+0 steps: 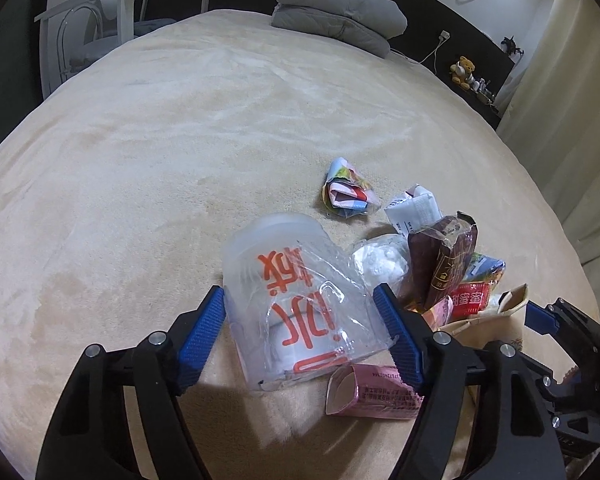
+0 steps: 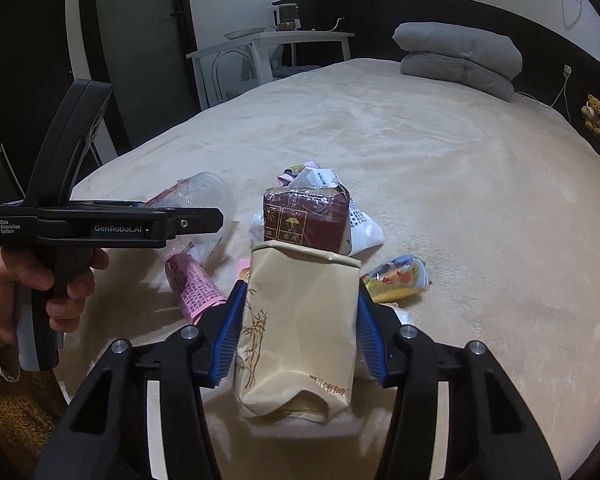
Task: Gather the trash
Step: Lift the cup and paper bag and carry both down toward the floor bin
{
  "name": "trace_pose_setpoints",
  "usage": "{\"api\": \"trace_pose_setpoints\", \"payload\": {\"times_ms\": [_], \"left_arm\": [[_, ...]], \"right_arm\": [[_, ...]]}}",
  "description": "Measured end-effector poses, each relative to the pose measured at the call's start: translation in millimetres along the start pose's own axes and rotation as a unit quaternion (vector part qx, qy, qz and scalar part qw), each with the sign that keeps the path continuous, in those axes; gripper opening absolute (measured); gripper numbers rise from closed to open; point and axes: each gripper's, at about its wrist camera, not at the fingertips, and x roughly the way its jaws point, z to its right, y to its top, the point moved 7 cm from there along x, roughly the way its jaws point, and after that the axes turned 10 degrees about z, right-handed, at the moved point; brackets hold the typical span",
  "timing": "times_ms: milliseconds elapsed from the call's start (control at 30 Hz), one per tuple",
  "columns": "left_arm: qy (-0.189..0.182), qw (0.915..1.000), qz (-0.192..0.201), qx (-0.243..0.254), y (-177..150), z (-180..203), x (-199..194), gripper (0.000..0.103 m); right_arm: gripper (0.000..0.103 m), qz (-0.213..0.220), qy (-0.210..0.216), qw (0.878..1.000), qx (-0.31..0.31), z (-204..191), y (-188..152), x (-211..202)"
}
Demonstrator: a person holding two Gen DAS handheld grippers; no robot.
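Right gripper (image 2: 300,332) clamped on tan kraft-paper bag with bamboo print (image 2: 300,328), blue pads pressing both sides. Left gripper (image 1: 300,332) straddles clear crumpled plastic cup with orange lettering (image 1: 288,304), pads at its sides, grip unclear. Pink carton (image 1: 374,394) just beside. Behind: maroon wrapped box (image 2: 306,222), white packet (image 1: 414,208), colourful wrapper (image 1: 350,194), all on beige bedspread (image 1: 180,140). Folded grey quilt (image 2: 460,58) far back.

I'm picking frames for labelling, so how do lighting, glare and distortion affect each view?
Left wrist view: strong fisheye bulges the bed, dark corners; dim even light; glare streaks on the clear plastic cup between the left gripper pads blur its red print. Right wrist view: same curvature; the kraft paper bag in the right gripper is sharp; soft shadows below it.
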Motion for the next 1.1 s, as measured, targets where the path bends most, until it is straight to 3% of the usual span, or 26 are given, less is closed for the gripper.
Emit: {"api": "trace_pose_setpoints", "payload": {"times_ms": [700, 1100], "left_arm": [[-0.013, 0.9973, 0.073, 0.003, 6.1, 2.2, -60.0, 0.073], [-0.068, 0.9917, 0.109, -0.006, -3.6, 15.2, -121.7, 0.073]], "right_arm": [[0.050, 0.055, -0.009, 0.998, 0.039, -11.4, 7.6, -62.4], [0.051, 0.085, -0.040, 0.994, 0.053, -21.2, -7.2, -115.0]]}}
